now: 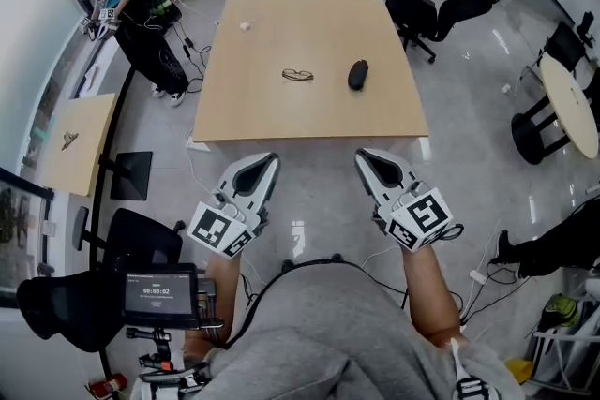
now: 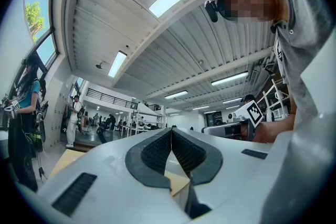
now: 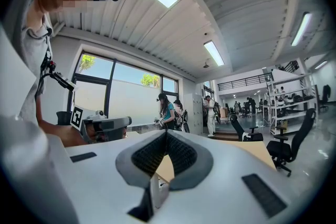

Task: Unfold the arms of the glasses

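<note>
The folded glasses [image 1: 298, 75] lie near the middle of the wooden table [image 1: 253, 108], with a black oval case [image 1: 357, 74] just to their right. Both grippers hang in front of the table's near edge, well short of the glasses. My left gripper [image 1: 258, 166] is shut with nothing between its tips; the left gripper view shows its dark pads meeting at the tip [image 2: 171, 131]. My right gripper [image 1: 373, 162] is also shut and empty, with its pads together [image 3: 166, 134]. The glasses do not show in either gripper view.
A small white object [image 1: 246, 26] sits at the table's far left. Black office chairs [image 1: 441, 14] stand at the far right corner. A person [image 1: 131, 9] stands left of the table. A round table [image 1: 572, 103] is at the right and a small side table [image 1: 75, 140] at the left.
</note>
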{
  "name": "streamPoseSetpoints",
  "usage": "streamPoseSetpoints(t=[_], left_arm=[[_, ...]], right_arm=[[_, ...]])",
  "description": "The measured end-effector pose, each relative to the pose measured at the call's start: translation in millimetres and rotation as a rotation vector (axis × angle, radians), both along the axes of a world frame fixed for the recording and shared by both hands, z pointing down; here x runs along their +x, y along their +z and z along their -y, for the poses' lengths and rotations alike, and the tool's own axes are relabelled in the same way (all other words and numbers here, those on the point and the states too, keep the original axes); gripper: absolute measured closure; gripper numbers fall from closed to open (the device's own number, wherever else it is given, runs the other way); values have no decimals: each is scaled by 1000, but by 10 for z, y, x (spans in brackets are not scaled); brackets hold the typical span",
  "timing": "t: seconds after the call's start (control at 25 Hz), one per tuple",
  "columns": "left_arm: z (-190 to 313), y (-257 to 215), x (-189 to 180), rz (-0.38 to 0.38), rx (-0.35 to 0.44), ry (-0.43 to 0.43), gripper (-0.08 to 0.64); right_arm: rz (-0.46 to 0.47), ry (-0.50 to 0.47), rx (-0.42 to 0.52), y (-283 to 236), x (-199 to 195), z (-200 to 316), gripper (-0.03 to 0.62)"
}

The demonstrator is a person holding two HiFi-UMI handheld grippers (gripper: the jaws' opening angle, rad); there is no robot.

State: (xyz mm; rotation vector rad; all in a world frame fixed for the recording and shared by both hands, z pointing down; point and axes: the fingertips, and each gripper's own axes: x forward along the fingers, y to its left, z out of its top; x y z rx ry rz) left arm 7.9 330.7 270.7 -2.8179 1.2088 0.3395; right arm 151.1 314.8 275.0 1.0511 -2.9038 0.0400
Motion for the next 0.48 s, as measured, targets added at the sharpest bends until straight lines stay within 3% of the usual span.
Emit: streamPoseSetpoints(t=[0.48], left_arm=[[-25,73,-41,-7,3,26,552]], right_arm=[[-28,17,10,77,-51,-44,584]])
